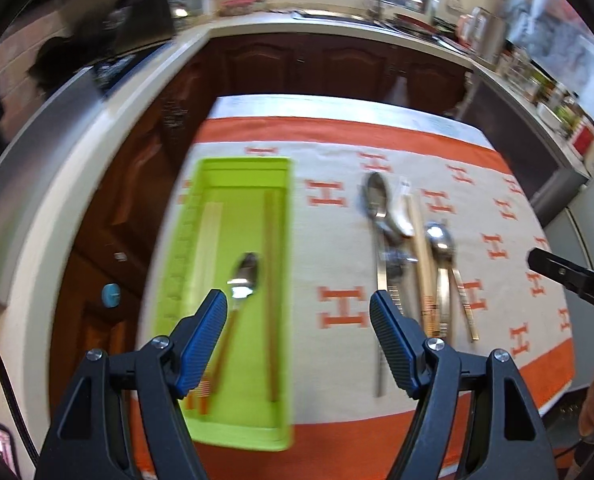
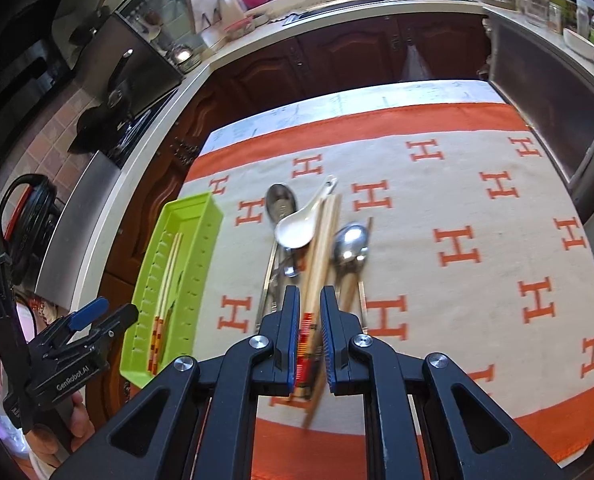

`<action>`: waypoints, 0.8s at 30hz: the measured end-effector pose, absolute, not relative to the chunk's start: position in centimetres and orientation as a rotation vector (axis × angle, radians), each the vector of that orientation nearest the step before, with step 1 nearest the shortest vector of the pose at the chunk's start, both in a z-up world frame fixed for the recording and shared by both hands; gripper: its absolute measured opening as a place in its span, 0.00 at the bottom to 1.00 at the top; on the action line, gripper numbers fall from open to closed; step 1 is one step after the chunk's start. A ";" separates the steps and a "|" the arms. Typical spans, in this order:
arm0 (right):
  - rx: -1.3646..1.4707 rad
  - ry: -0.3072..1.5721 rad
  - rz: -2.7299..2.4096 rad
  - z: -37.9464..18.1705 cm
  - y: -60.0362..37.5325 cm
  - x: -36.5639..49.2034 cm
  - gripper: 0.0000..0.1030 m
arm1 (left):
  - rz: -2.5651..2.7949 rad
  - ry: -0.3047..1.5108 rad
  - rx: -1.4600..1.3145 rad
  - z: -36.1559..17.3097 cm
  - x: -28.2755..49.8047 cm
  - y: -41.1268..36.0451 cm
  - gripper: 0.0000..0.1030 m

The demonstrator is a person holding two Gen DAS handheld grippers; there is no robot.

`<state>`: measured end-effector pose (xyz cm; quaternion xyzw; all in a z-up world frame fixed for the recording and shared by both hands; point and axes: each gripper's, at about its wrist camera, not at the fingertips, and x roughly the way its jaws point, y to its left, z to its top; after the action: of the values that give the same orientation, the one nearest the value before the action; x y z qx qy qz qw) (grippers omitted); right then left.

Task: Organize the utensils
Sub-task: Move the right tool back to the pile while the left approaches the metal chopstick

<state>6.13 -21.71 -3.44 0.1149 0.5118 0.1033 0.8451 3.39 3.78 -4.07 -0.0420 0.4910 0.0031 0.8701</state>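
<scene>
The right gripper (image 2: 309,332) pinches a pair of pale wooden chopsticks with red-and-yellow patterned ends (image 2: 317,264) near those ends, so the long free length could swing, slip out or drag the white ceramic soup spoon (image 2: 297,229) and the steel spoons (image 2: 351,246) lying against it. It reaches forward low over the orange-and-beige H-patterned cloth (image 2: 477,216). The left gripper (image 1: 299,320) hovers spread wide and empty above the lime-green plastic tray (image 1: 201,200), which already holds chopsticks and a steel spoon (image 1: 245,274).

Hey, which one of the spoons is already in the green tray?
The metal spoon with the reddish handle lies in the green tray; the white ceramic spoon and the other metal spoons are on the cloth.
</scene>
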 end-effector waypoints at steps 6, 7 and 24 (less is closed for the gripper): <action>0.260 1.088 0.206 -5.1 -24.1 6.9 0.10 | -0.082 1.078 -0.052 -6.2 5.3 -0.9 0.62; 0.259 1.092 0.203 -5.6 -24.5 7.0 0.10 | -0.085 1.091 -0.043 -6.9 5.7 -1.6 0.58; 0.248 1.184 0.255 -14.2 -24.9 8.1 0.10 | -0.048 1.250 -0.031 -14.9 8.0 -3.6 0.33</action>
<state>8.09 -24.86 -14.19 0.1161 0.5550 0.1197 0.8150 8.00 -3.56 -14.86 -0.0145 0.5850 -0.0225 0.8106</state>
